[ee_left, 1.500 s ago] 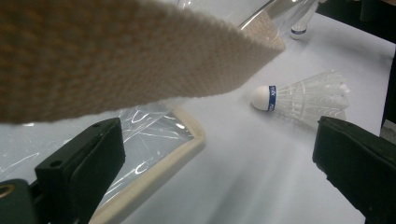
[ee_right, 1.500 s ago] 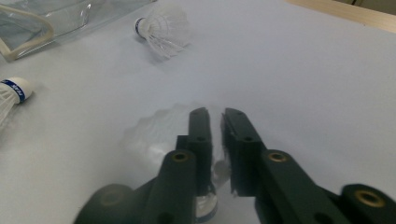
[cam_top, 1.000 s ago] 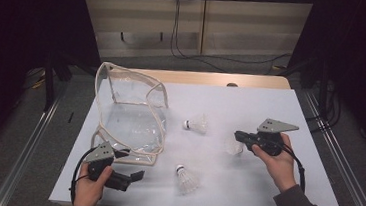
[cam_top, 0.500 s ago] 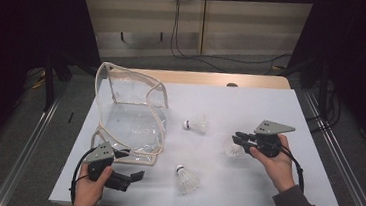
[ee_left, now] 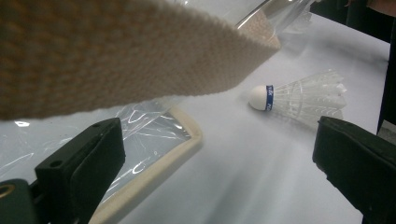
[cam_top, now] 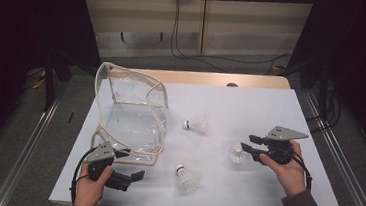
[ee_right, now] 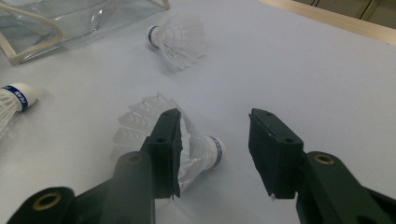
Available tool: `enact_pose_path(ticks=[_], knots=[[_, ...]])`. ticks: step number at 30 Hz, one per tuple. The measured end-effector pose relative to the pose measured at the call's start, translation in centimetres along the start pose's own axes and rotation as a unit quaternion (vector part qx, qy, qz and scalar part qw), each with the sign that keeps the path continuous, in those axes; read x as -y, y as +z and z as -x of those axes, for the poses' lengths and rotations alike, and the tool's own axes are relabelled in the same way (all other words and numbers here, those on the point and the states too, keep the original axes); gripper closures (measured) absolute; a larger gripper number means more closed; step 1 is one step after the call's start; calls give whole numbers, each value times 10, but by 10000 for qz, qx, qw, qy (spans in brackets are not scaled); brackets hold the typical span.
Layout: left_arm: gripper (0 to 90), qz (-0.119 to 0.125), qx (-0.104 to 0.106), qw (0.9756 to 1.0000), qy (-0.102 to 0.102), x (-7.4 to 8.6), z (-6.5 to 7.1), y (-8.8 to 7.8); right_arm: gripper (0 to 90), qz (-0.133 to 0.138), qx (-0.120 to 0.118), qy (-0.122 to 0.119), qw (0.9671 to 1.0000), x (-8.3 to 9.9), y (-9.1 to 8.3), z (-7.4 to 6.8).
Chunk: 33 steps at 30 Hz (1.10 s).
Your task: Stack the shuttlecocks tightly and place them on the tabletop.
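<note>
The right tongs (ee_right: 212,154), just opening with a shuttlecock (ee_right: 196,149) between the parted jaws, should be centred over its cork before closing, while the left tongs (ee_left: 219,163) are held apart by the clear bag (cam_top: 132,118) on the worktop (cam_top: 250,109).

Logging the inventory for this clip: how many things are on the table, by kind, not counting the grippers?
Shuttlecocks: 3, one far, one near, one at the right gripper by its open jaws
Clear bag with beige trim: 1
Total: 4
</note>
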<state>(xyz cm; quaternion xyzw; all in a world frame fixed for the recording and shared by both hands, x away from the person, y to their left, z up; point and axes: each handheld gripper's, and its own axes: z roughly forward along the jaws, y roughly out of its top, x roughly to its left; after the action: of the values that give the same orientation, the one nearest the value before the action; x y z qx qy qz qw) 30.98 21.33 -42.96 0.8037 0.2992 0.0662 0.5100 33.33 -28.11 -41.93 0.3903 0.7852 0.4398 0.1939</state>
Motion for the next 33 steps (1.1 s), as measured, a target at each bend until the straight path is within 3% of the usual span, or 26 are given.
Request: enact_pose_path(ticks=[6,23,30,33], knots=[[23,-7,6,10000,12,0,0,0,500,-13,76,4,10000,3,-6,2],[23,-5,3,10000,30,0,1,0,489,-120,197,107,9997,8,-11,8],[23,-17,5,10000,35,0,1,1,362,-209,430,303,9984,14,-13,14],[23,-14,11,10000,35,0,1,1,264,-229,476,398,9978,17,-13,16]])
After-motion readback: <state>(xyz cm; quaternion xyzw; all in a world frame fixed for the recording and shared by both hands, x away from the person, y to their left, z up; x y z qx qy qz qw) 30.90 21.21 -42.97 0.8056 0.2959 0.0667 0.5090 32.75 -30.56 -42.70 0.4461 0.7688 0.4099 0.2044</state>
